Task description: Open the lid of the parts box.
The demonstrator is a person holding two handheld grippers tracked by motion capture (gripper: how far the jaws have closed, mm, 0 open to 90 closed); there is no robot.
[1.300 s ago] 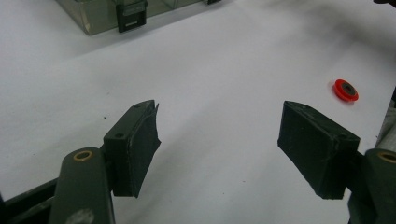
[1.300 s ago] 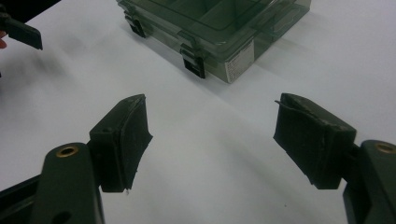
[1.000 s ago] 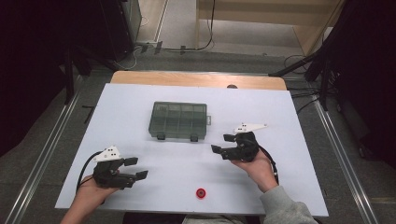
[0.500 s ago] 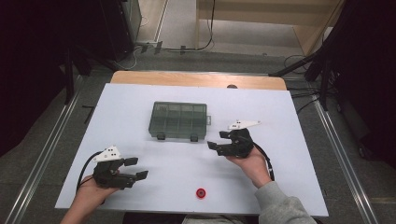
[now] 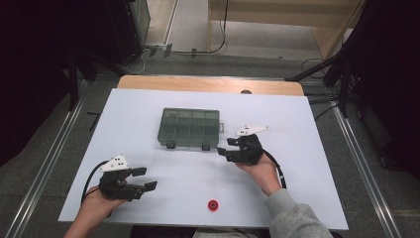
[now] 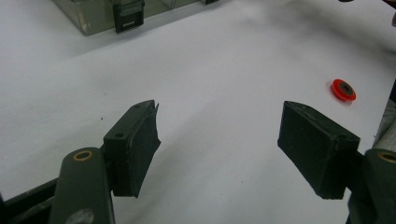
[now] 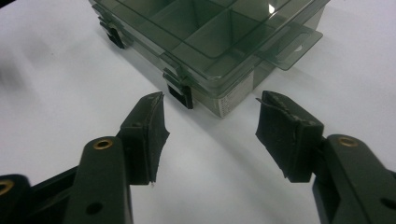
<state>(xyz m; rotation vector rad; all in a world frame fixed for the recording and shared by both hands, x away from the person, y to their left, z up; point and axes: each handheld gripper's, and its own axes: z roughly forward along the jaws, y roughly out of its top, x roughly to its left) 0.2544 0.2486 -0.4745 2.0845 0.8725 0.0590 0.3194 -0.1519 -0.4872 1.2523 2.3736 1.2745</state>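
A closed, translucent dark-green compartment box (image 5: 189, 128) lies at the middle of the white table (image 5: 297, 119). My right gripper (image 5: 224, 153) hovers just off the box's front right corner, pointing left. In the right gripper view the box (image 7: 210, 42) and its black latch (image 7: 180, 93) sit just ahead of the gripper (image 7: 212, 130). Its jaws have just been closing, are still apart, and hold nothing. My left gripper (image 5: 144, 178) rests open and empty near the front left edge. A small red ring (image 5: 213, 205) lies near the front edge; it also appears (image 6: 343, 89) ahead of the left gripper (image 6: 219, 144).
A wooden strip (image 5: 208, 84) runs along the table's far edge. Metal rails (image 5: 44, 163) flank both sides on the floor. Bare white tabletop (image 5: 138, 106) stretches around the box.
My right gripper has slid left, up to the box's front right corner, and its jaws have narrowed. The left gripper, box and red ring have stayed put.
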